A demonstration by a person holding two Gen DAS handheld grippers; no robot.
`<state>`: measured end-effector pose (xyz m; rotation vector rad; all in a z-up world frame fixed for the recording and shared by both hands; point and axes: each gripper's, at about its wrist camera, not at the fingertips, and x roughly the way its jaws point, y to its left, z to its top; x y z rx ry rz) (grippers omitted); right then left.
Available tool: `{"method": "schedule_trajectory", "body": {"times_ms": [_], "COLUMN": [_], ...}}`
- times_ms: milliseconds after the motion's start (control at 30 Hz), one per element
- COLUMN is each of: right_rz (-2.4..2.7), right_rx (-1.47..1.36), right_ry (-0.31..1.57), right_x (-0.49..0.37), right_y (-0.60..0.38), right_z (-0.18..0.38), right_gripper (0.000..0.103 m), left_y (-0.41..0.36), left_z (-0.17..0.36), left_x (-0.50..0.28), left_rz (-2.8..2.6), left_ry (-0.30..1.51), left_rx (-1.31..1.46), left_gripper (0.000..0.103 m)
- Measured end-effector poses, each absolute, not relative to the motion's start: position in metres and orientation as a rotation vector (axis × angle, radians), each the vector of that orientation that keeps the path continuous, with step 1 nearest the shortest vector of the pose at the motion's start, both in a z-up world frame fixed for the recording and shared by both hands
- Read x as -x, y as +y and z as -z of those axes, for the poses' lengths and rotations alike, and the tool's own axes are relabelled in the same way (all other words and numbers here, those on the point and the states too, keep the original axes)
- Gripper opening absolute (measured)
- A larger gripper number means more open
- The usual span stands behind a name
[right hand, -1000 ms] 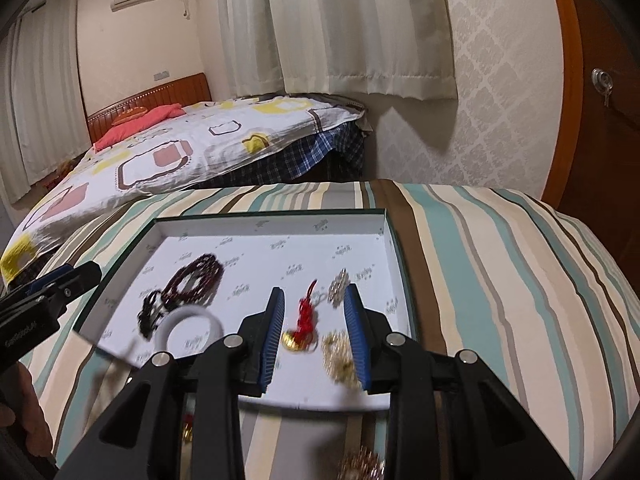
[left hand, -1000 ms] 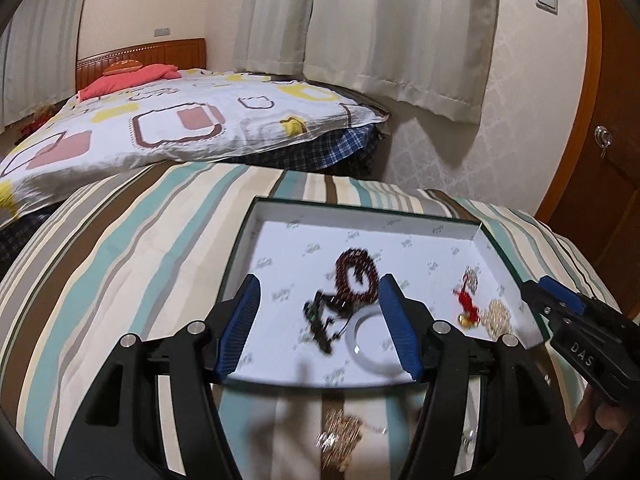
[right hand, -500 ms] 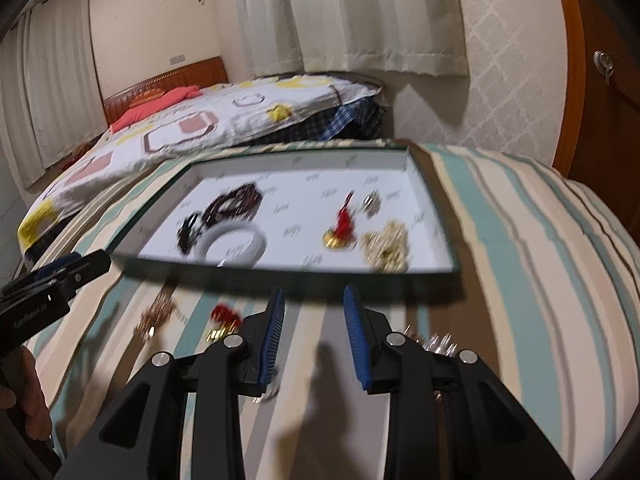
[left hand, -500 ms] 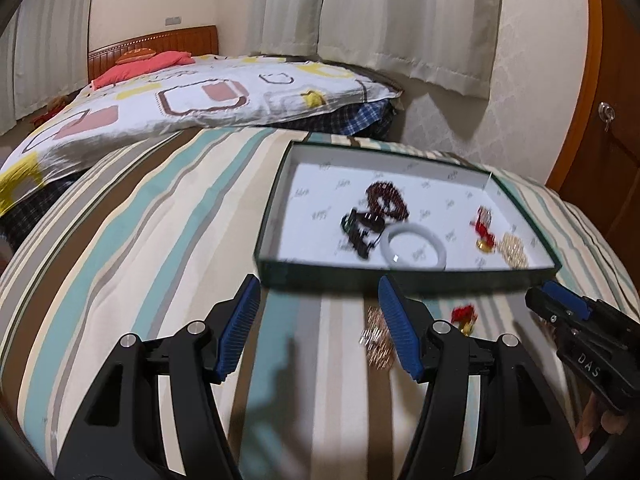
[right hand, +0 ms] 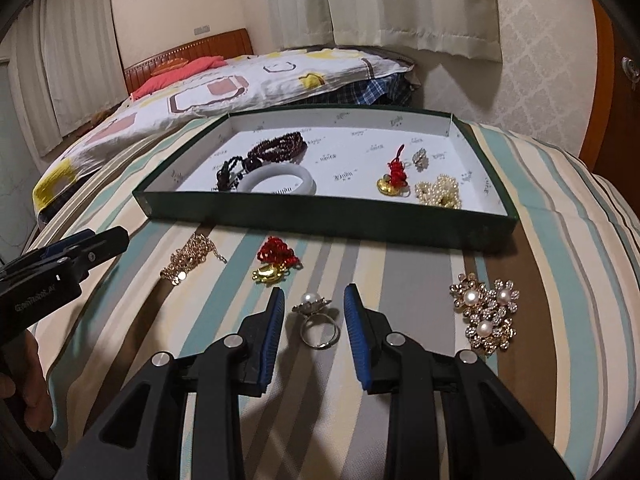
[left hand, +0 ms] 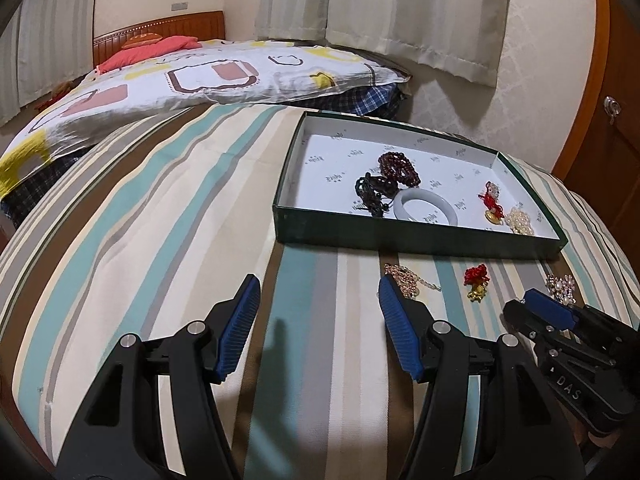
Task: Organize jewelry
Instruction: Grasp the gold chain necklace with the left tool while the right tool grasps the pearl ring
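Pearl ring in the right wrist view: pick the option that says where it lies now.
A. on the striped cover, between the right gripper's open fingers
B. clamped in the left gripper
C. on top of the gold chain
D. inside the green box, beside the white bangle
A: the pearl ring lies on the striped cover between the open fingers of the right gripper, outside the green box.

Your left wrist view: close above striped surface point(left hand: 120, 220), angled down, tray point(left hand: 420, 236) ahead-right. Your right wrist view: same tilt, tray point(right hand: 320, 224) straight ahead. Both share tray, bed point(left hand: 180, 76) beyond.
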<state>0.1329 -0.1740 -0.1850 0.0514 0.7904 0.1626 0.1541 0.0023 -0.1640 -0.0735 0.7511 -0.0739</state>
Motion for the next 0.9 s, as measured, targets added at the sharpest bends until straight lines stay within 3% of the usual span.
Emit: {"method": "schedule_trajectory", "body": {"times_ms": [100,900], "right_rz": [-0.174,-0.140], "right_rx": [-0.045,-0.081], "right_ry": [0.805,0.796], "right_x": [-0.134,-0.137], "right_y": [-0.173,-0.194], "right_z": [0.187,0.186], "right_gripper": [0.023,0.022], "left_y": [-0.002,-0.035], "left_z": [0.166,0.182], "left_x": [-0.155,-0.173], "left_rz": [0.081,0.134], "left_ry": [0.759,0.832], "left_rx": [0.072,0.042], "left_gripper": [0.060,0.059]}}
